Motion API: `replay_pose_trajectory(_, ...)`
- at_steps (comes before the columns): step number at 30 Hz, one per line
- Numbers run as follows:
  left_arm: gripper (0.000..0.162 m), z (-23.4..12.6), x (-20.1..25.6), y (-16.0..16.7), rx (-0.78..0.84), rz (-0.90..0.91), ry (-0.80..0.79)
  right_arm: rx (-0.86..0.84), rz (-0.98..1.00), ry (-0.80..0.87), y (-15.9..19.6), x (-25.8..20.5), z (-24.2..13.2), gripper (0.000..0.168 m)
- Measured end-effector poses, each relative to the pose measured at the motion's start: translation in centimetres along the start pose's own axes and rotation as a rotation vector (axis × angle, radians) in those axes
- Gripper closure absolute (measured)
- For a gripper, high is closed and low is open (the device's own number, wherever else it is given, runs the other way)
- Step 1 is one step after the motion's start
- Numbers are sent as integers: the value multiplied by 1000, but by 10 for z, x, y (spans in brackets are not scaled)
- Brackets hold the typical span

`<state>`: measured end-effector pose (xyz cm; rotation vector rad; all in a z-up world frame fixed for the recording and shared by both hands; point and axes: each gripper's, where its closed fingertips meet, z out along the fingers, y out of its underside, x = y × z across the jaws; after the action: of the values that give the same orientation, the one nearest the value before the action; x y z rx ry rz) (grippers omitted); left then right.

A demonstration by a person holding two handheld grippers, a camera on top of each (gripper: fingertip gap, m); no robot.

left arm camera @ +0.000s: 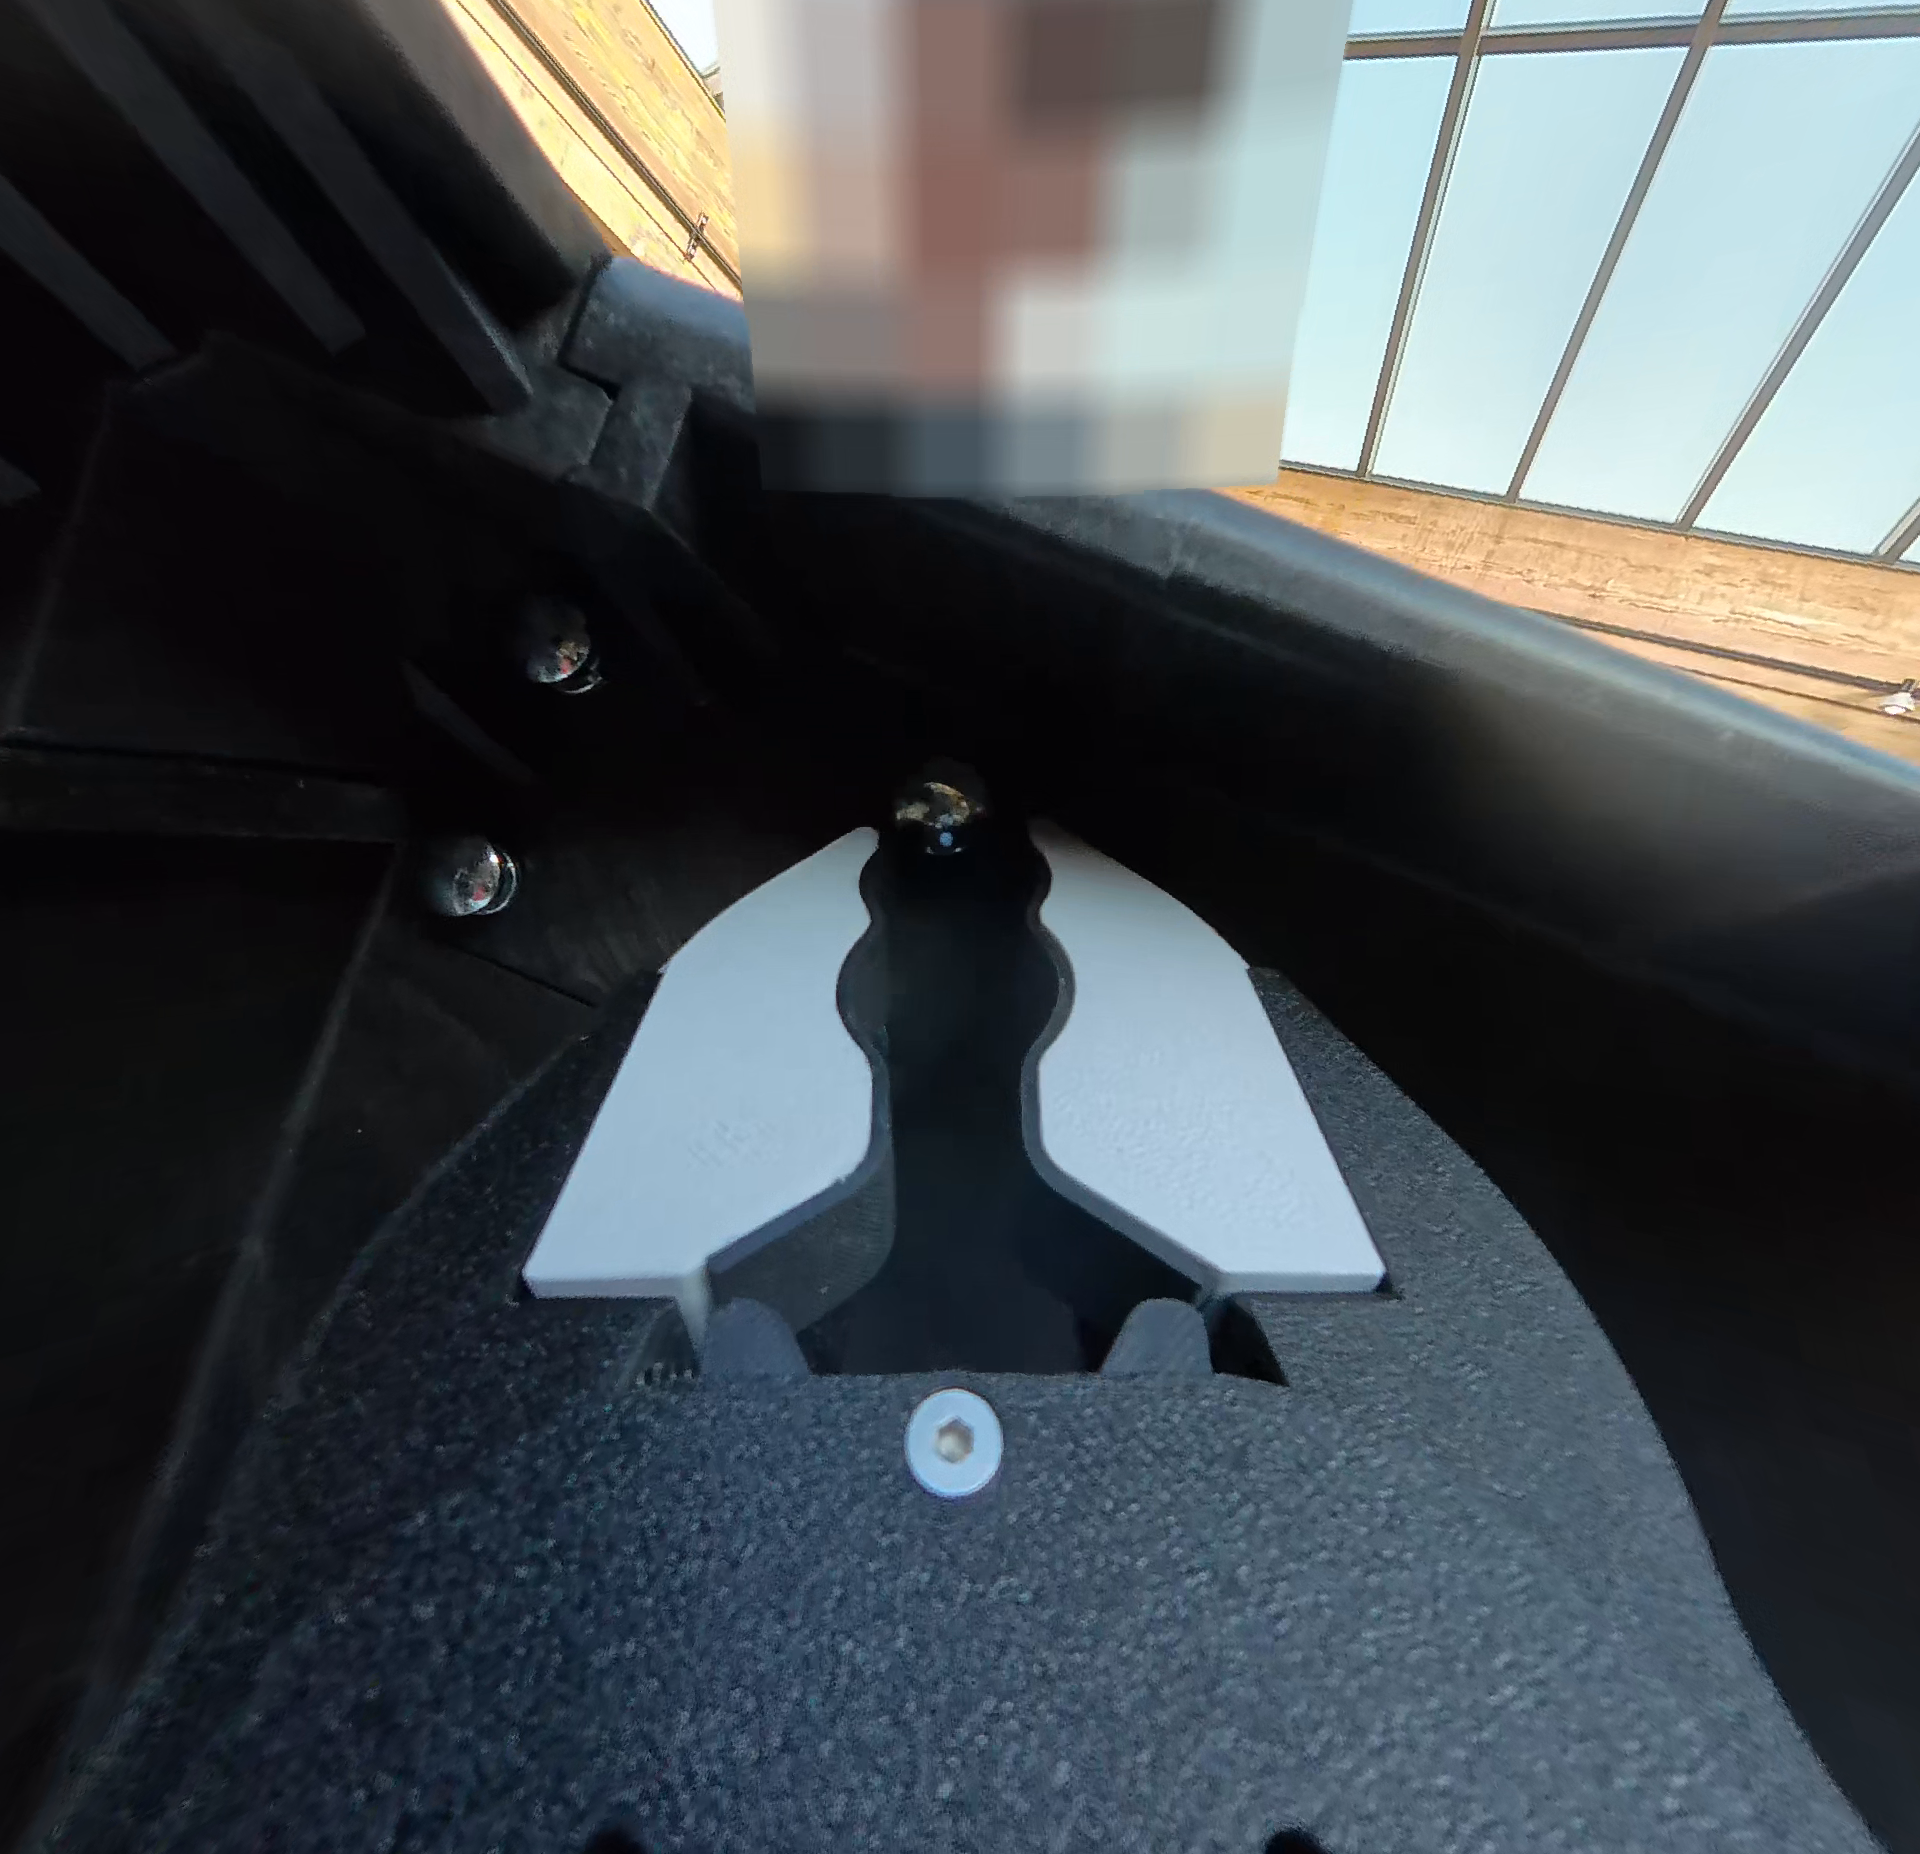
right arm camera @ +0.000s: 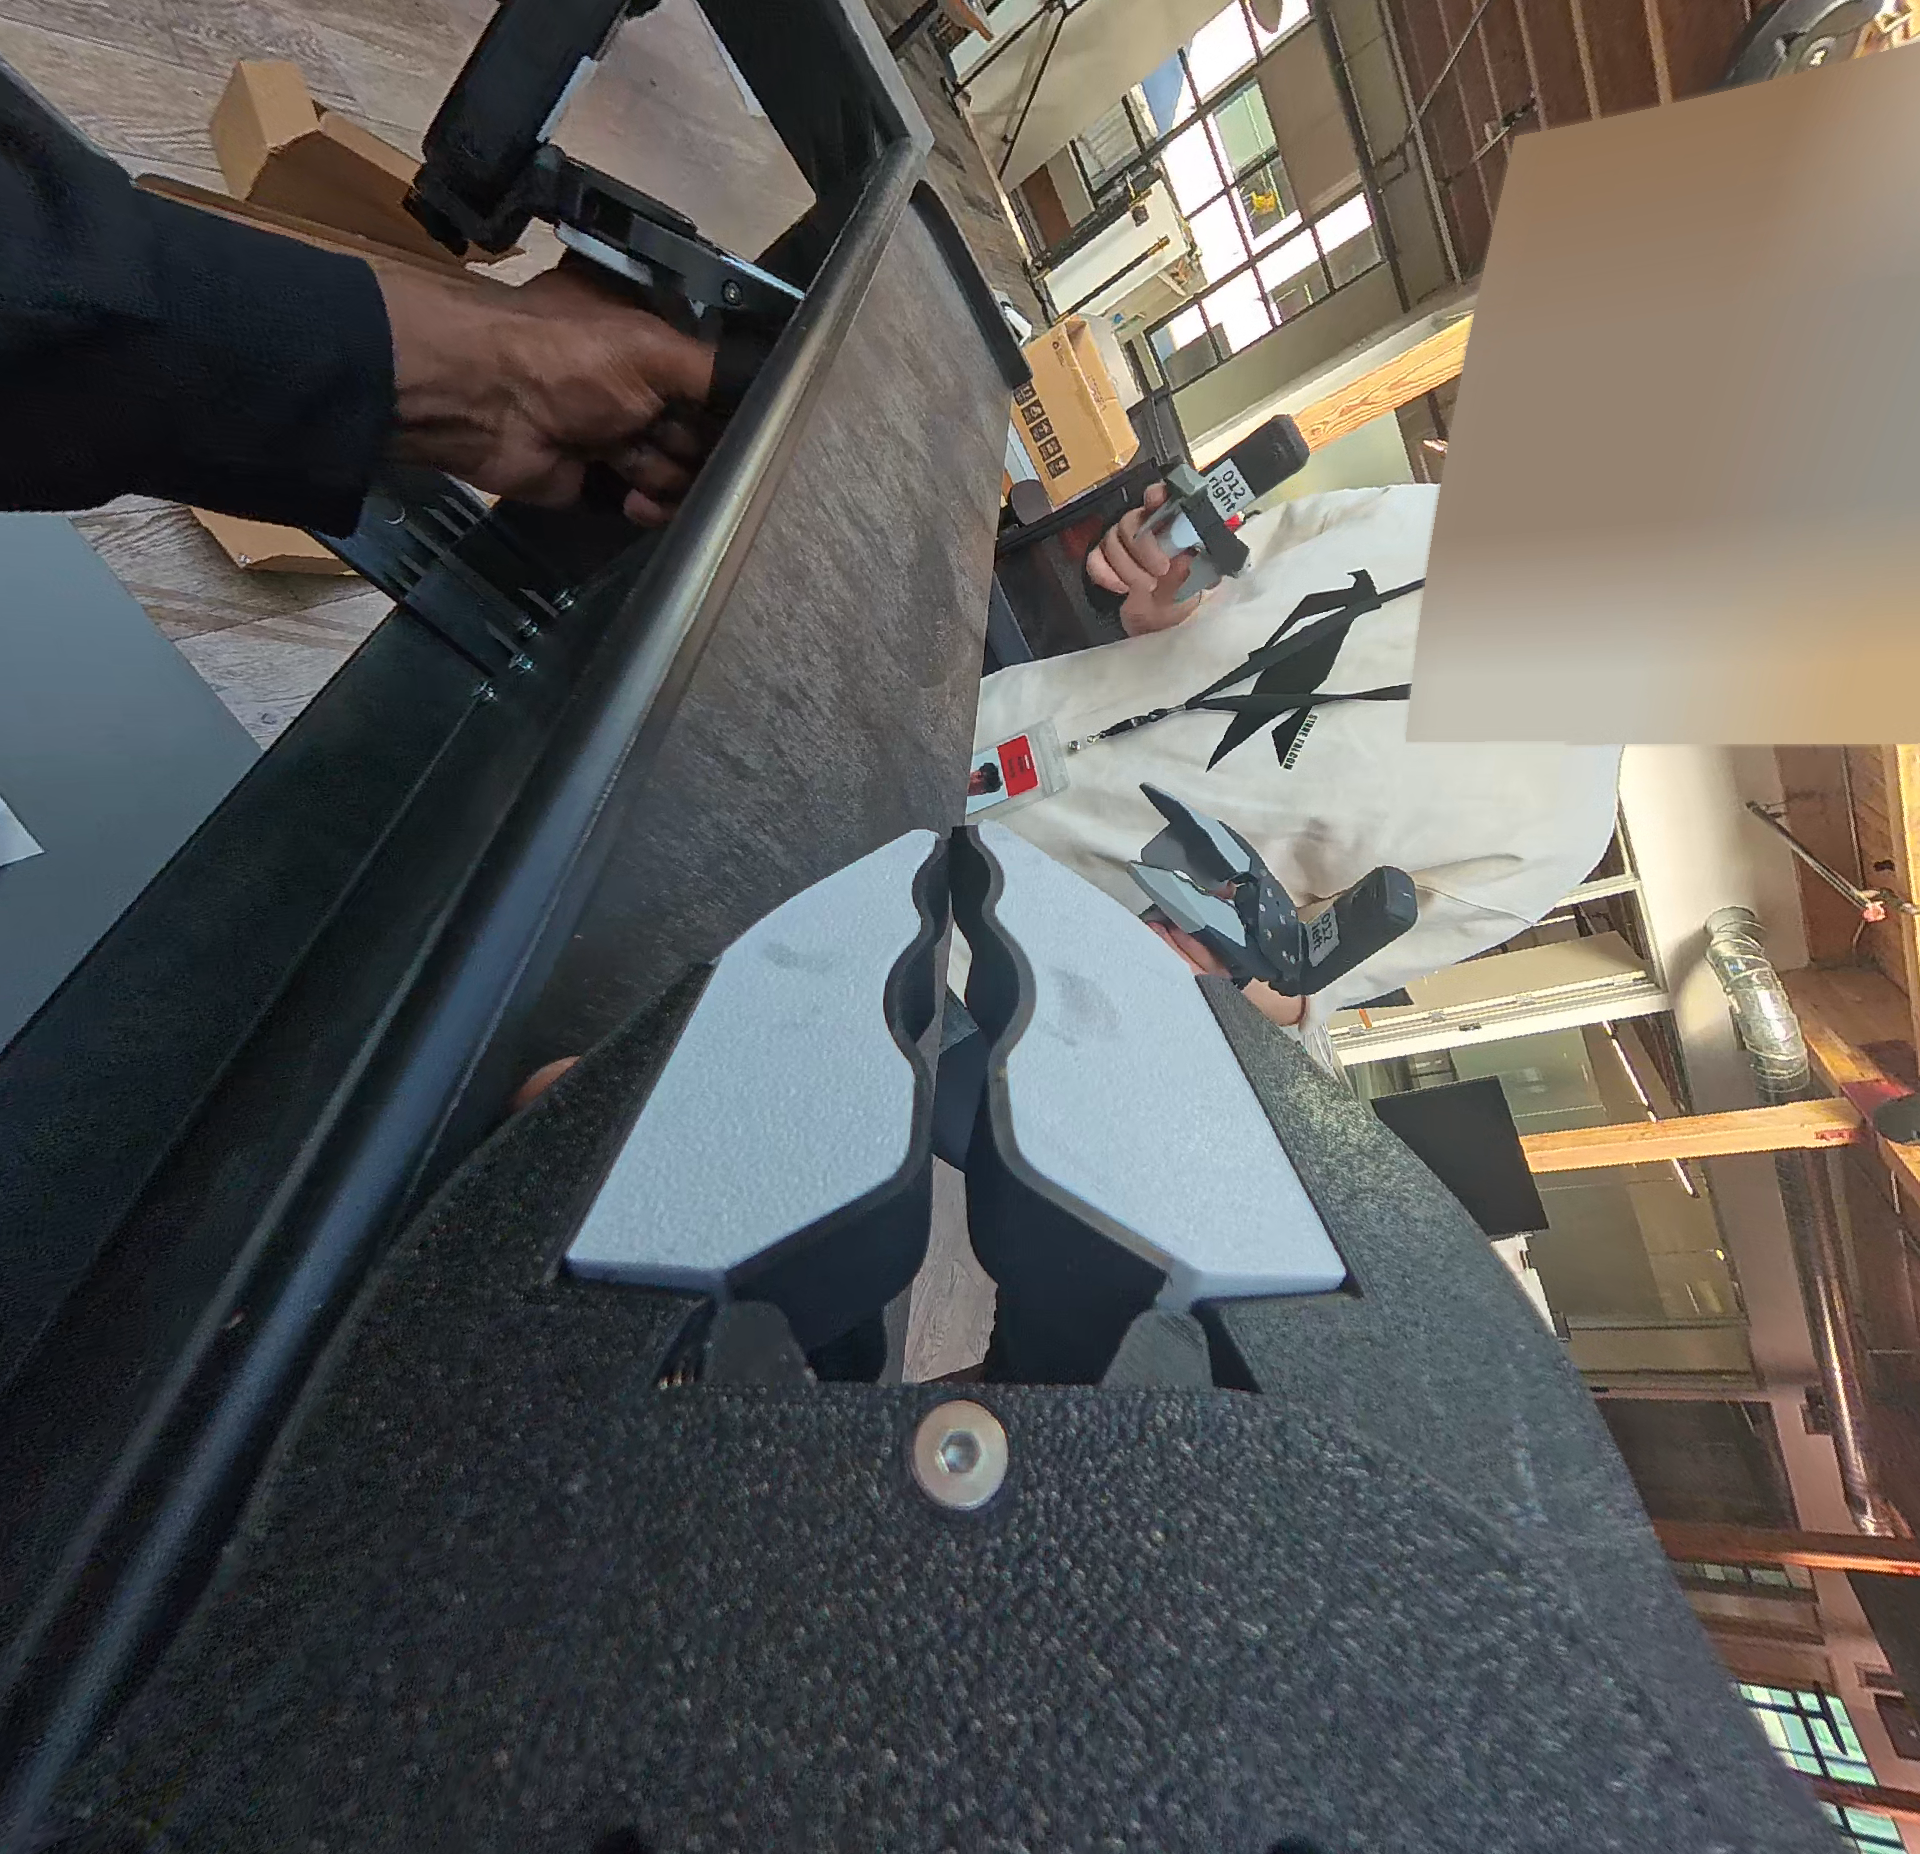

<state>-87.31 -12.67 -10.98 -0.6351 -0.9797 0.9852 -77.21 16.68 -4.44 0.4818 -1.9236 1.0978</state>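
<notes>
The left gripper [left arm camera: 951, 848], slightly parted and empty, noses a shiny round-headed bolt [left arm camera: 940, 805] under the dark wooden table [right arm camera: 831, 578]; the right gripper [right arm camera: 951, 848], pressed closed and empty, points along that tabletop.

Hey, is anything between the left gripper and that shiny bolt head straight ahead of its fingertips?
Nothing visible. The left gripper is open, and the shiny bolt head sits right at the gap between its fingertips, on the black frame. Two other bolt heads lie off to the left.
</notes>
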Motion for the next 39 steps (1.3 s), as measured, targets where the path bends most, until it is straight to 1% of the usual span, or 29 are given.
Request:
replay_pose_trajectory(7,142,-24,-5,-9,88,-59,-17,0,2,-1,0,0,0,168)
replay_pose_trajectory(10,154,-29,-10,-18,149,-68,-37,1,4,-1,0,0,0,168)
replay_pose_trajectory(12,160,-22,-8,-22,146,-64,-35,1,3,-1,0,0,0,168)
replay_pose_trajectory(13,162,-16,-6,-19,115,-56,-39,1,2,-1,0,0,0,168)
replay_pose_trajectory(15,162,-4,-5,-7,30,-40,-61,1,0,-1,0,0,0,168)
replay_pose_trajectory(18,162,-8,-7,-8,45,-72,-66,3,7,-1,0,0,0,168)
replay_pose_trajectory(20,162,-17,-11,-14,91,-106,-85,7,4,-2,-1,0,0,168)
replay_pose_trajectory(23,160,-33,-10,-14,120,-155,-95,5,10,-2,0,1,0,168)
replay_pose_trajectory(27,155,-73,6,-1,131,-183,-126,9,3,-1,-1,0,0,168)
replay_pose_trajectory(29,154,-101,19,12,109,-170,-168,10,5,-1,-1,0,0,168)
replay_pose_trajectory(32,154,-147,52,23,82,-129,-207,9,2,2,-1,0,0,168)
replay_pose_trajectory(35,153,-194,94,29,46,-147,-241,6,-8,4,-1,-1,1,168)
replay_pose_trajectory(39,152,-262,174,40,-38,-175,-291,7,-10,6,-2,-1,1,168)
